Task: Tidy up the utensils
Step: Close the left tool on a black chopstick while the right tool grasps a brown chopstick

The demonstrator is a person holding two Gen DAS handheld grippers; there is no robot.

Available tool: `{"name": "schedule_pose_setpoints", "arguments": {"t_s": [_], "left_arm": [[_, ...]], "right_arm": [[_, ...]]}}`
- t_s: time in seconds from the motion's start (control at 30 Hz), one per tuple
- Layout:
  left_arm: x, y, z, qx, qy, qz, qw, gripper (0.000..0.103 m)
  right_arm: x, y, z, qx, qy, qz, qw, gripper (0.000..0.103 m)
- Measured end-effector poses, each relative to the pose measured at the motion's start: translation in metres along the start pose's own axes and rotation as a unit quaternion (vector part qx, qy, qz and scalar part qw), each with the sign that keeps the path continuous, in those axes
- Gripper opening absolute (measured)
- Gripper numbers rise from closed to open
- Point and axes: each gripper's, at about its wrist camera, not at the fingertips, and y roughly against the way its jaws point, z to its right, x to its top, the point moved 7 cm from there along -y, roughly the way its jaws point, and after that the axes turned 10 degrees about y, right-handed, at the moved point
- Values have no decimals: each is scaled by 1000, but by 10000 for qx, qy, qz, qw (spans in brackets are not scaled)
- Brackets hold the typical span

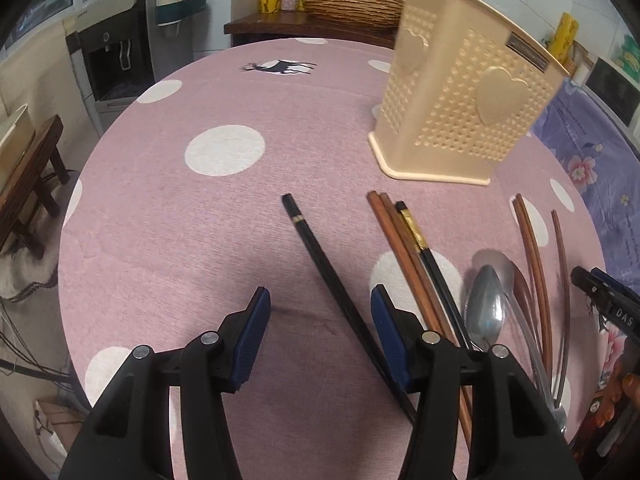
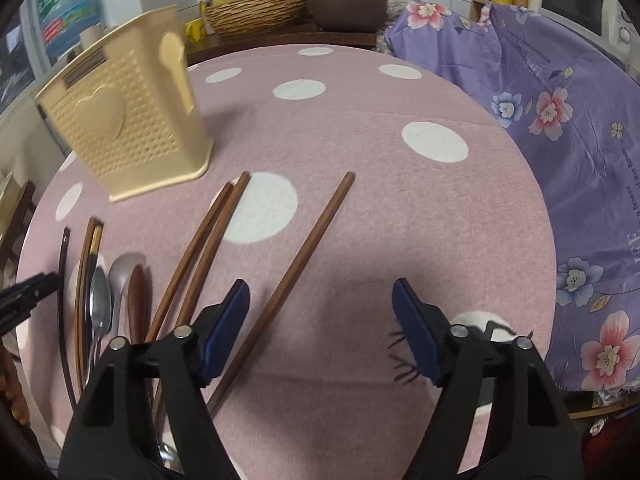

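Chopsticks [image 1: 320, 264] lie on pink dotted tablecloth [image 1: 180, 208].

Matt pink cloth [image 1: 160, 220]; perforated plastic holder [image 1: 460, 120]; glossy metal spoon [image 1: 484, 312]; chopsticks [image 2: 288, 276] probably wood.

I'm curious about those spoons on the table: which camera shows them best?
The left wrist view: the metal spoons lie close, bowls large and shiny, beside the open left gripper. The right wrist view shows them small and squeezed at its left edge, left of the open right gripper.
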Motion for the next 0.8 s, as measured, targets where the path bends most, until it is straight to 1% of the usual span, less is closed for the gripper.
{"name": "schedule_pose_setpoints", "arguments": {"t_s": [0.07, 0.1, 0.13, 0.17, 0.2, 0.27, 0.37, 0.4, 0.47, 0.5, 0.57, 0.67, 0.8], "left_arm": [[2, -2, -1, 12, 58, -50, 10000, 52], [3, -5, 1, 20, 30, -100, 9999, 52], [5, -7, 2, 69, -28, -81, 9999, 51], [7, -9, 5, 146, -94, -76, 9998, 47], [9, -11, 6, 195, -136, -73, 9997, 44], [13, -14, 6, 207, -191, -77, 9996, 42], [20, -19, 8, 190, -207, -148, 9995, 36], [22, -22, 9, 206, -250, -162, 9993, 33], [25, -25, 12, 273, -367, -143, 9989, 30], [28, -28, 14, 315, -421, -132, 9985, 28], [32, -31, 16, 364, -452, -143, 9982, 24], [35, -34, 22, 398, -561, -164, 9975, 20], [35, -36, 26, 475, -714, -149, 9962, 17]], "right_arm": [[7, -5, 5, -10, -86, -52, 9999, 62], [11, -9, 6, -35, -108, -89, 9999, 59], [14, -12, 6, -69, -113, -125, 9998, 55], [17, -17, 7, -118, -91, -168, 9997, 50], [20, -22, 6, -150, -62, -235, 9996, 48], [22, -31, 5, -103, -83, -364, 9992, 41], [29, -39, 2, -257, 39, -387, 9989, 41], [31, -41, 2, -248, 39, -393, 9989, 40], [39, -46, -1, -237, 63, -382, 9990, 35], [43, -49, -2, -253, 85, -373, 9990, 34], [49, -53, -3, -229, 59, -389, 9990, 29], [58, -59, -9, -203, 87, -423, 9989, 28], [64, -64, -15, -204, 144, -430, 9988, 27]]}}
